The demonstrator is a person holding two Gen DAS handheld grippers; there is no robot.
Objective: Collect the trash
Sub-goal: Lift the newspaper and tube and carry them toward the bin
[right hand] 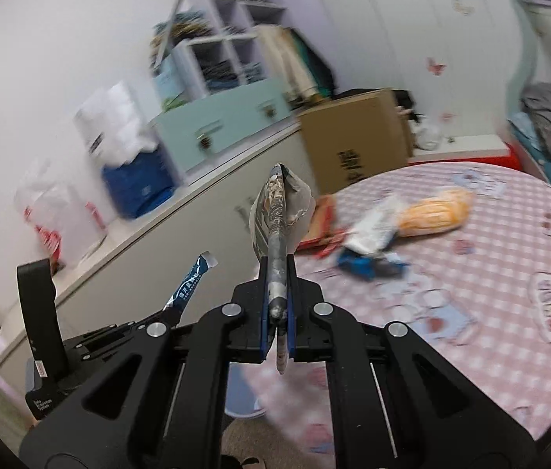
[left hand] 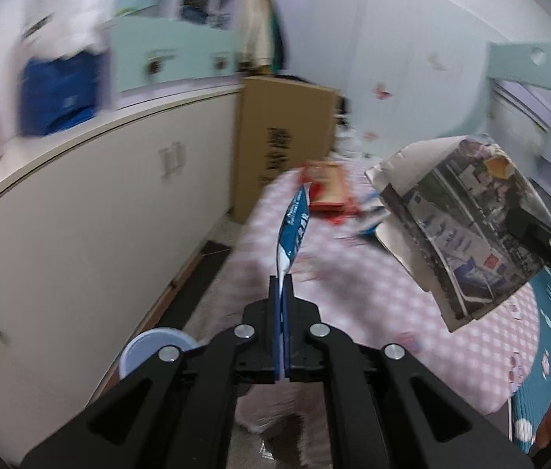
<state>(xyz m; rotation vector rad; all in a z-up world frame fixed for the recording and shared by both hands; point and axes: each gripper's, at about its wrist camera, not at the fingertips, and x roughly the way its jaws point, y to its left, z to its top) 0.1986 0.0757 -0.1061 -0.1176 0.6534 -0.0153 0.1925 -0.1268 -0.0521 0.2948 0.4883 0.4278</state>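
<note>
The left claw (left hand: pixel 282 285), at lower centre of the left wrist view, is clenched on the bottom end of a flat blue-and-white foil sachet (left hand: pixel 294 230), which stands up from the pads and leans slightly right. In the right wrist view the same sachet (right hand: pixel 191 287) pokes up at lower left, beside the left claw's black body.

The right claw (right hand: pixel 277 273) is clamped tight on a folded sheet of printed newspaper (right hand: pixel 275 211), seen edge-on at centre frame. From the left wrist view that newspaper (left hand: pixel 459 226) hangs in the air at right, above the surface.

The surface (right hand: pixel 490 273) is a round table under a pink-and-white checked cloth, filling the right half of the right wrist view. On it, well apart from both claws, lie a red flat carton (right hand: pixel 324 222), a white crumpled wrapper (right hand: pixel 373 222), a blue wrapper (right hand: pixel 365 265) and an orange-yellow packet (right hand: pixel 433 213), all blurred. Behind stands a brown cardboard box (right hand: pixel 357 136). A pale blue round bin rim (left hand: pixel 150 348) shows low at left in the left wrist view.
</note>
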